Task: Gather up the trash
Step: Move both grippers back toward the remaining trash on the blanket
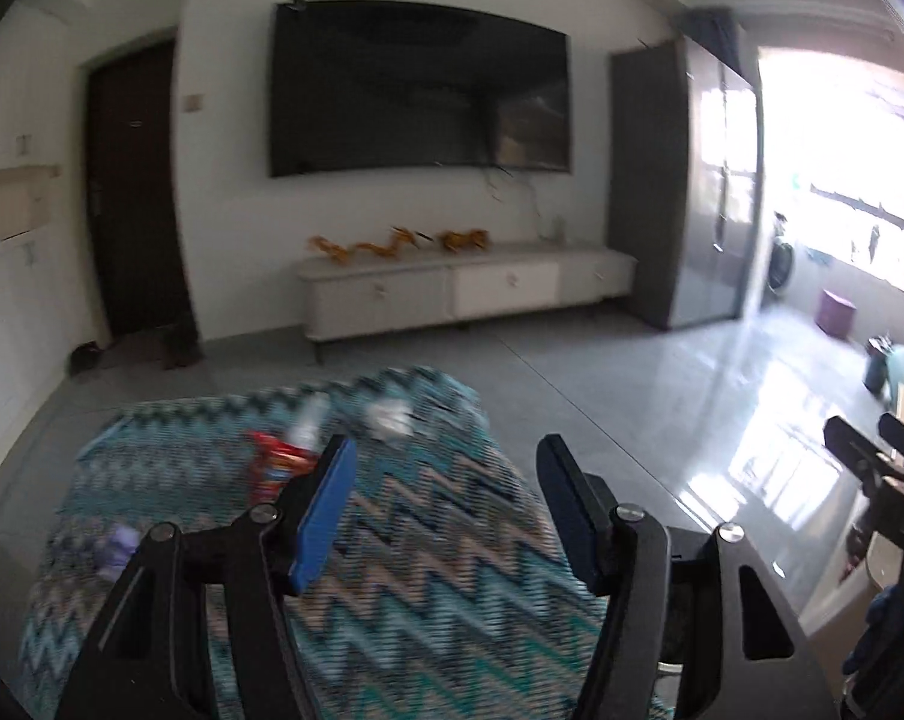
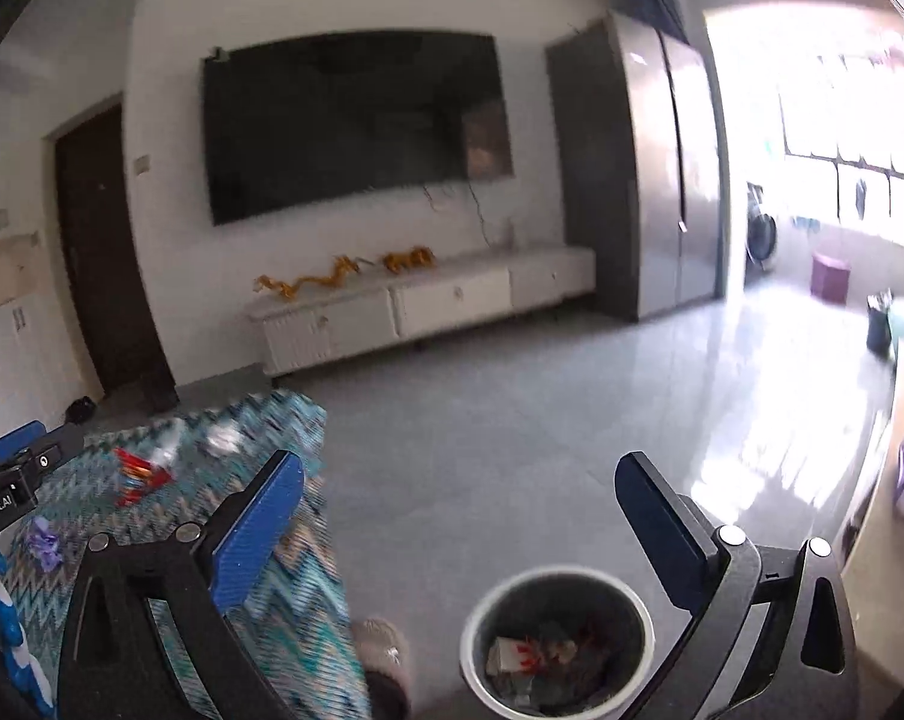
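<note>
R wrist: empty right gripper (image 2: 459,480) over bin (image 2: 557,642)

One bin (image 2: 557,639); one red wrapper (image 1: 278,461); one bottle (image 1: 309,420); one white wad (image 1: 387,417); one purple scrap (image 1: 122,543).

Trash split: some sitting in the bin, rest lying on the zigzag cloth.
Round white-rimmed trash bin (image 2: 557,642) is standing upright on the floor, holding crumpled wrappers. On the cloth (image 1: 428,570): red snack wrapper (image 1: 277,461) is lying flat, clear plastic bottle (image 1: 309,420) just behind it, crumpled white paper (image 1: 387,417) near the far edge, purple scrap (image 1: 119,546) well apart, nearer the camera.
</note>
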